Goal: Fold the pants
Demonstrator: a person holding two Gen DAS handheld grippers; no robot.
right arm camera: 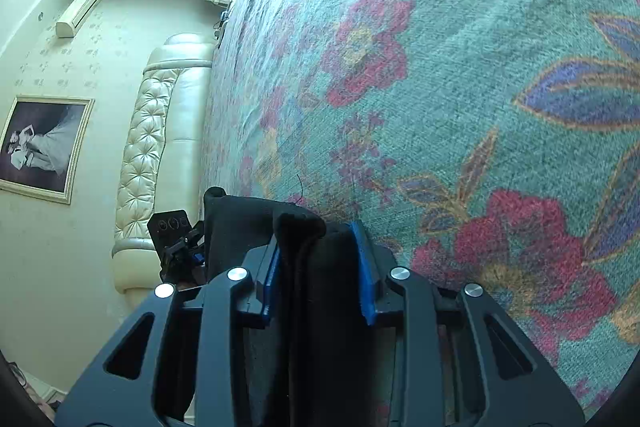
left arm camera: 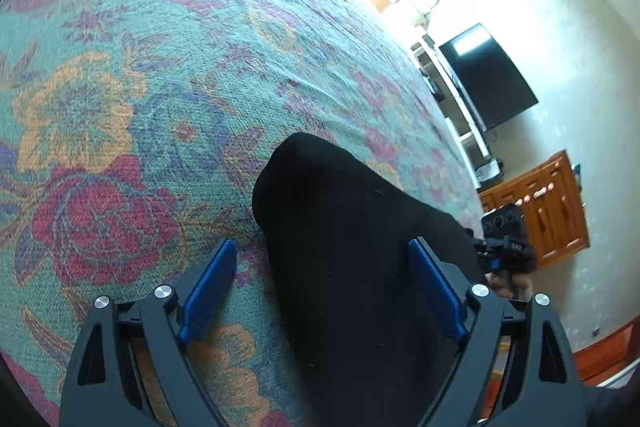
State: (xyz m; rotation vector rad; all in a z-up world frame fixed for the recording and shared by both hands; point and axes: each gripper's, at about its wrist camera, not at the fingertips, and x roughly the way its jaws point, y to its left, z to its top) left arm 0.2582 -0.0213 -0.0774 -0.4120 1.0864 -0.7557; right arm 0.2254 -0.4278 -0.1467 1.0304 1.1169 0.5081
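The black pants (left arm camera: 344,227) lie on a floral bedspread (left arm camera: 160,67). In the left wrist view my left gripper (left arm camera: 324,287) is open, its blue pads (left arm camera: 212,287) wide apart on either side of the folded black cloth. In the right wrist view my right gripper (right arm camera: 318,263) is shut on a bunched edge of the pants (right arm camera: 304,251), with cloth filling the gap between the blue pads (right arm camera: 366,267). The right gripper also shows at the right of the left wrist view (left arm camera: 506,243), and the left gripper at the left of the right wrist view (right arm camera: 176,243).
The bedspread (right arm camera: 440,67) fills most of both views. A tufted cream headboard (right arm camera: 152,147) and a framed picture (right arm camera: 40,143) are beyond the bed. A dark TV (left arm camera: 484,79) and a wooden cabinet (left arm camera: 548,211) stand by the wall.
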